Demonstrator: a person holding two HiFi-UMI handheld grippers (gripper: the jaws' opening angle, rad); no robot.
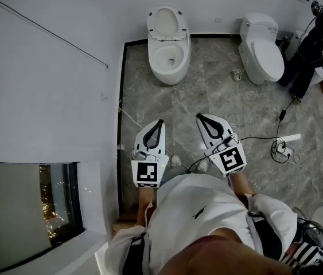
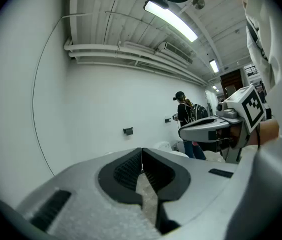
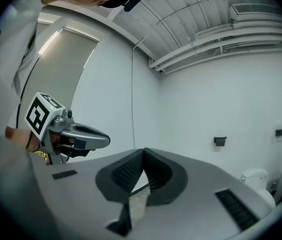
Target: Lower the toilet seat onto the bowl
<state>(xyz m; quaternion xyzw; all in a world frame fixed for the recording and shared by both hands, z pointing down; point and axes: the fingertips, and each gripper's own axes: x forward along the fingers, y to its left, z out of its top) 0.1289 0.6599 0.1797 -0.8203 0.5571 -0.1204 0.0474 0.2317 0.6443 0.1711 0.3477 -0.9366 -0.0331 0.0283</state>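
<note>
The white toilet (image 1: 168,53) stands against the far wall in the head view, its seat (image 1: 167,20) raised upright against the wall above the open bowl. My left gripper (image 1: 160,121) and right gripper (image 1: 198,117) are held side by side over the grey stone floor, well short of the toilet and pointing toward it. Both are shut with nothing between the pads. In the left gripper view the jaws (image 2: 142,152) meet tip to tip and the right gripper (image 2: 216,126) shows alongside. The right gripper view shows closed jaws (image 3: 143,152) and the left gripper (image 3: 75,134).
A second toilet (image 1: 263,47) with its lid down stands to the right. Cables and a power strip (image 1: 280,148) lie on the floor at right, near dark bags (image 1: 316,44). A white wall (image 1: 46,85) and window (image 1: 58,202) run along the left. A person (image 2: 186,113) stands far off.
</note>
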